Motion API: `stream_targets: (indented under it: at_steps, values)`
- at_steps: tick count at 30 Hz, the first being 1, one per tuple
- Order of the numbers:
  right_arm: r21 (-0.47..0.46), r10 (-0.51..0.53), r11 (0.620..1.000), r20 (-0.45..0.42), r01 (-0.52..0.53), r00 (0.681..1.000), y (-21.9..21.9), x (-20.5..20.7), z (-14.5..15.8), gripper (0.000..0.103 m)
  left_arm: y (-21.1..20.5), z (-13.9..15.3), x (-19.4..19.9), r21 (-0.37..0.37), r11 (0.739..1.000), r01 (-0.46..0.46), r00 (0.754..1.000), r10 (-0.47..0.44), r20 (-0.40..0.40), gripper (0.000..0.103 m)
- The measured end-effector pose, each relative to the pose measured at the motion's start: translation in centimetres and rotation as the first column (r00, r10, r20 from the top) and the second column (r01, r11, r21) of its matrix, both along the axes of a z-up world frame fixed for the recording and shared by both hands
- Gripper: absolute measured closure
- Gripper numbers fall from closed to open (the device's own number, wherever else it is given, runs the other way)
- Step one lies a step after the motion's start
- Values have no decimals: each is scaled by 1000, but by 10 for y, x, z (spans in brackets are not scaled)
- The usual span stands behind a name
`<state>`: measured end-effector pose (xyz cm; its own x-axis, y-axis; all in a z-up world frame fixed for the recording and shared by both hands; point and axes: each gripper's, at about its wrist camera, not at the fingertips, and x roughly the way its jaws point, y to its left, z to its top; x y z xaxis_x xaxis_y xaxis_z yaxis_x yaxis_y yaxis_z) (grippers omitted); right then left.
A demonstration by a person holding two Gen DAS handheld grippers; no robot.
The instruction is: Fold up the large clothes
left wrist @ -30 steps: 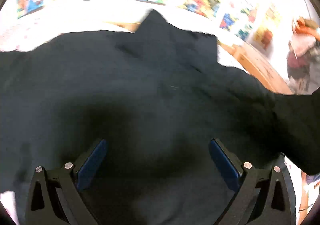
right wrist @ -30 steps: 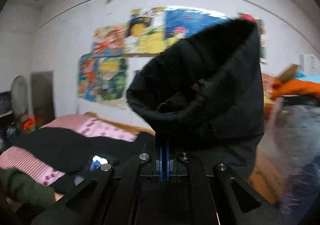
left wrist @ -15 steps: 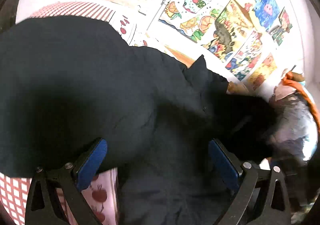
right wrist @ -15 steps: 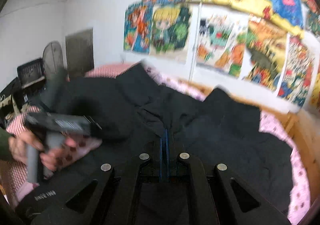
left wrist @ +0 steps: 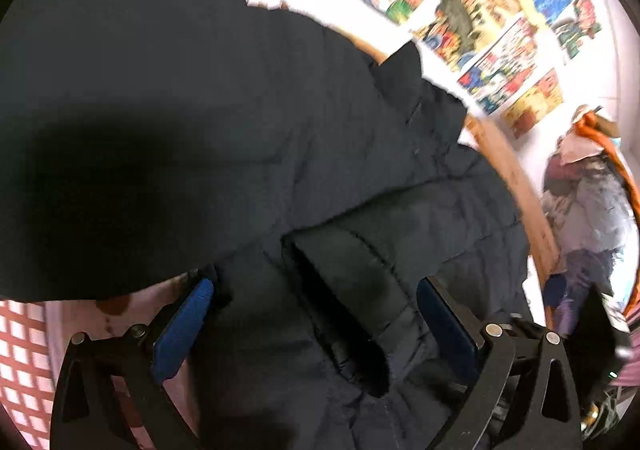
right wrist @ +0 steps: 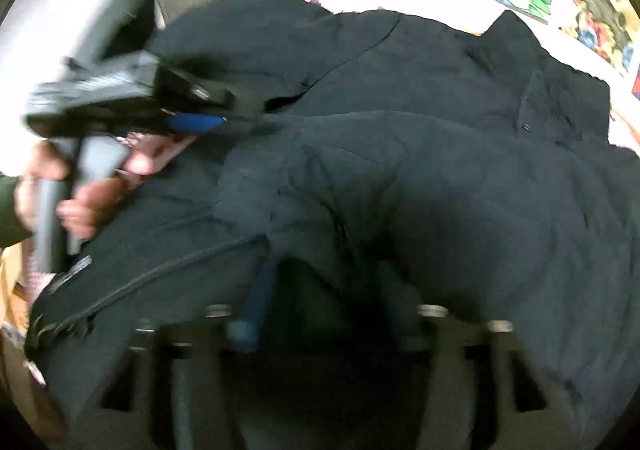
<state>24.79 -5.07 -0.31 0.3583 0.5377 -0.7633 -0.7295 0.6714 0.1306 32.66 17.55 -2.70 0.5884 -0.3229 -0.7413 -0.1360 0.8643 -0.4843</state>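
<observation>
The big dark padded jacket (right wrist: pixel 420 170) is spread over the bed (left wrist: pixel 24 362), its long axis running from the zip hem at lower left of the right wrist view up to the collar at upper right, near the poster wall (left wrist: pixel 480 10). A sleeve (right wrist: pixel 360 178) lies folded across the chest, and its cuff end sits right at the right gripper (right wrist: pixel 320 290) — the fingers there have just been opening and now stand apart, with the cuff fabric bunched between them but no clamp that I can see through the blur. Over on the far side, the left gripper (left wrist: pixel 316 314) has its blue fingers (left wrist: pixel 182 330) wide apart, hovering over the jacket's front with nothing pinched; the other sleeve lies past its tips. So the right hand looks nearer the folded sleeve, the left nearer the loose one — I'd judge that sleeve comes next. No containers in sight, just a laundry heap (left wrist: pixel 584 190) off beyond the bed frame.
</observation>
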Motion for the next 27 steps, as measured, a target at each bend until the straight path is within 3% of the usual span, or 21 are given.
stream_targets:
  at_steps: [7,11,15,18,23,27]
  values:
    - [13,-105,994,-10,105,994,-68,-6,5,43,-12,-9,14,43,999,5,999,-3,-52,3]
    - [33,-226,973,-57,228,973,-110,2,-4,43,-15,-10,15,89,996,-16,998,21,-62,18]
    - [63,-348,935,-20,348,937,-145,19,-3,43,-24,-6,11,176,984,-39,997,51,-64,47]
    - [92,-451,889,11,449,892,-177,44,3,43,-27,-2,7,225,973,-56,995,73,-68,65]
    - [117,-558,826,26,552,829,-200,85,12,43,-28,0,4,262,963,-68,994,88,-64,73]
    - [58,-566,823,150,565,810,-182,122,16,43,-33,-6,7,318,946,-59,993,89,-82,73]
